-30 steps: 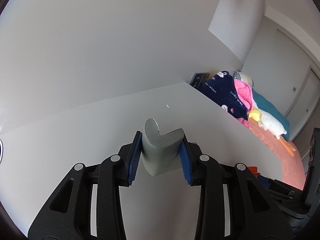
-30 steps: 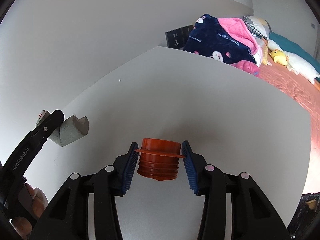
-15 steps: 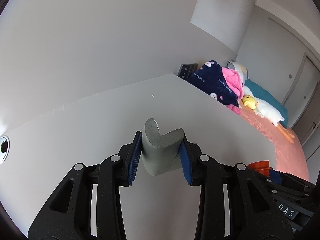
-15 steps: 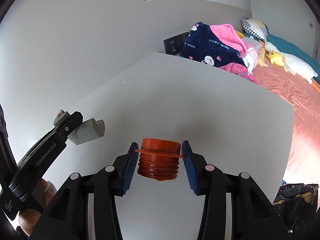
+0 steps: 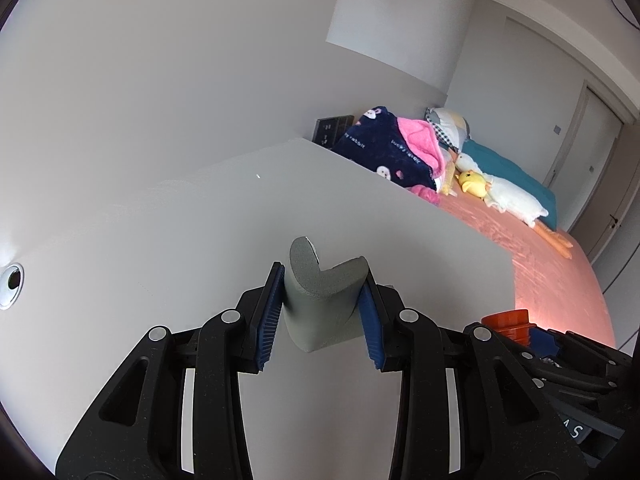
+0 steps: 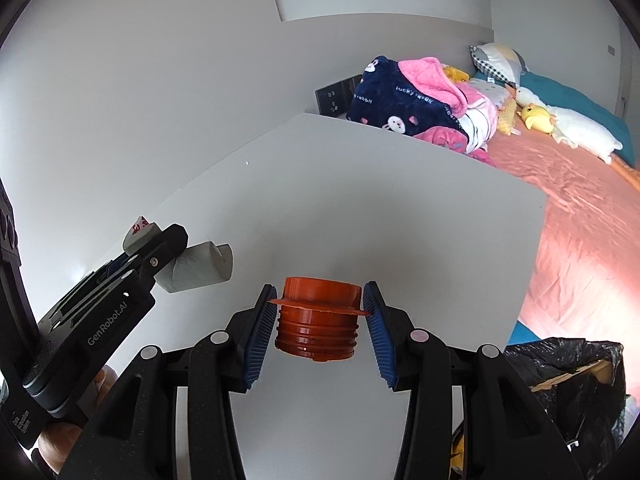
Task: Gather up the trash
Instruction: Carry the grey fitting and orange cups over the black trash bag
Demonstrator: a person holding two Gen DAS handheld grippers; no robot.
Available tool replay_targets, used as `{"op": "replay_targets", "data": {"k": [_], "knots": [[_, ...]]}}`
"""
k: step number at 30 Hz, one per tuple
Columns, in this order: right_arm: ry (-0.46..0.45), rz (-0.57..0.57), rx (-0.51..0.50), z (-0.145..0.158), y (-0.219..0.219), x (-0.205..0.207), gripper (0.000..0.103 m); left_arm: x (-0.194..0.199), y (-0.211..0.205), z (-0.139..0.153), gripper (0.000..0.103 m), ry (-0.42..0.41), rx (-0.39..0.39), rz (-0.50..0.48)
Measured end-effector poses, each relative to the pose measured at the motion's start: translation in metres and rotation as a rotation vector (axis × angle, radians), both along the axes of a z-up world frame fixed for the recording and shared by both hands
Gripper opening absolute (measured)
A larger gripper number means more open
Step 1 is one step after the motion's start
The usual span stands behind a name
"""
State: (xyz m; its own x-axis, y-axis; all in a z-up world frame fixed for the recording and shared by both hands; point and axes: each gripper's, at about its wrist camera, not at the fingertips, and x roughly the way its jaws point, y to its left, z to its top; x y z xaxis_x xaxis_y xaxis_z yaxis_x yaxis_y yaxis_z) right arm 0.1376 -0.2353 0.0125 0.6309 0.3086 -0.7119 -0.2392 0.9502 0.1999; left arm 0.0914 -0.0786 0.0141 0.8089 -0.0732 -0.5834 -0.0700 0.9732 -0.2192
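Note:
My left gripper (image 5: 322, 312) is shut on a grey foam corner piece (image 5: 324, 300) and holds it above the white table (image 5: 200, 240). The piece also shows in the right wrist view (image 6: 200, 266), with the left gripper (image 6: 132, 268) at the left. My right gripper (image 6: 318, 322) is shut on an orange ribbed plastic cap (image 6: 316, 324), held above the table (image 6: 380, 208). The cap peeks into the left wrist view (image 5: 510, 320) at the lower right. A black trash bag (image 6: 568, 392) lies open beyond the table's right edge.
A bed with a pink cover (image 6: 580, 216) runs along the table's far side, with a navy and pink blanket pile (image 6: 408, 100) and plush ducks (image 5: 500, 196). A black socket panel (image 6: 334, 96) is on the wall. A round hole (image 5: 12, 280) is in the table at left.
Both grippers have swung to the right with their loads. The bed and the trash bag have come further into view. The two grippers now sit closer together.

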Motion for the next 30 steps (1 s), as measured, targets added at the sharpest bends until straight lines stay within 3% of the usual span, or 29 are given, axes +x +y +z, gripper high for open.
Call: {"op": "replay_targets", "data": {"k": [30], "knots": [[-0.054, -0.194, 0.003, 0.011, -0.130, -0.115, 0.047, -0.073, -0.126, 0.020, 0.036, -0.005, 0.039, -0.228]]}}
